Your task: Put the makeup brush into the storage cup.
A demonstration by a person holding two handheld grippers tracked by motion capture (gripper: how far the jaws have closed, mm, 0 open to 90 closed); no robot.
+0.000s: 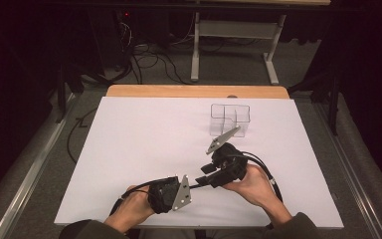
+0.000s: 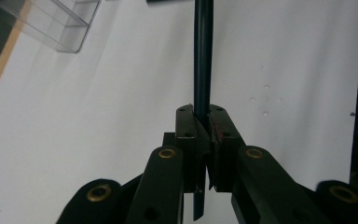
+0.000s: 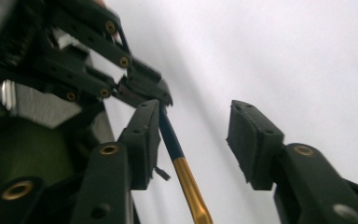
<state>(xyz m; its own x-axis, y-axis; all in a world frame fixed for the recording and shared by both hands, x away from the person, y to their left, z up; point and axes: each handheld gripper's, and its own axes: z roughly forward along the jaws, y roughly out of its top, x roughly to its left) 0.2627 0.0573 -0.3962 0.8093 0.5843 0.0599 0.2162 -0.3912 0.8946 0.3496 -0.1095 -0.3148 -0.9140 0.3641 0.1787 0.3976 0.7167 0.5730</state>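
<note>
A slender dark stick (image 2: 203,56) with a gold-coloured section (image 3: 191,191) is held level just above the white table top. My left gripper (image 2: 203,114) is shut on it, and the stick runs out past its fingertips. In the high view the left gripper (image 1: 191,186) sits near the front edge, pointing right. My right gripper (image 1: 206,175) faces it from the right. In the right gripper view its jaws (image 3: 195,116) stand apart, with the stick close beside one pad (image 3: 144,140) and well clear of the other. The left gripper's tips (image 3: 144,91) show just beyond.
A clear plastic box (image 1: 230,119) with compartments stands at the back right of the white table top (image 1: 144,144); it also shows in the left gripper view (image 2: 51,23). A wooden strip (image 1: 194,91) runs along the far edge. Cables and a table frame lie on the floor beyond.
</note>
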